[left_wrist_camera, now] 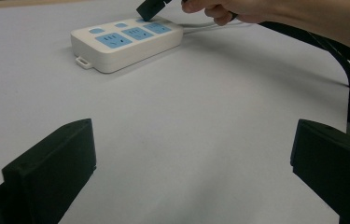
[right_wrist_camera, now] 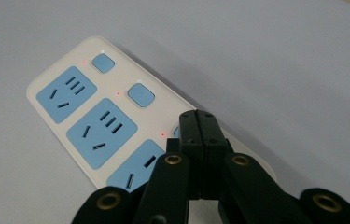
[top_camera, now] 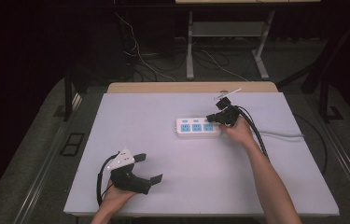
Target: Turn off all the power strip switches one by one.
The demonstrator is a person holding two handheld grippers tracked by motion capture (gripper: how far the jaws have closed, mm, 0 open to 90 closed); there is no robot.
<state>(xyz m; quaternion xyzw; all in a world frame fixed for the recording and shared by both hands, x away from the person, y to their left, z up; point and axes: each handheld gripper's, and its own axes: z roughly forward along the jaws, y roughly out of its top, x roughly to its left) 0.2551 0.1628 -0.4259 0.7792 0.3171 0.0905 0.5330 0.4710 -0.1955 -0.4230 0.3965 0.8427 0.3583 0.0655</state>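
A white table (top_camera: 200, 177) carries one object, a white power strip (top_camera: 198, 127) with three blue sockets and a blue switch beside each. It lies directly under the right gripper (top_camera: 217, 117), whose jaws are pressed flat together with nothing between them. In the right gripper view the closed tip (right_wrist_camera: 199, 122) sits over the switch nearest the cord end, hiding most of it, while the middle switch (right_wrist_camera: 141, 94) and far switch (right_wrist_camera: 103, 62) stand clear just beyond the tip. Small red lights glow beside all three.

The step in hand appears to be pressing that nearest switch. Doing it well likely means coming straight down with the jaws kept closed, so the tip lands on the button and not on the neighbouring socket (right_wrist_camera: 141, 169) just to its side.

The left gripper (top_camera: 148, 169) rests well away, near the table's front edge, jaws spread wide and empty. Bare table lies between its jaws (left_wrist_camera: 186, 177) and ahead of them as far as the strip (left_wrist_camera: 126, 43), leaving ample room to steady it if it slides.
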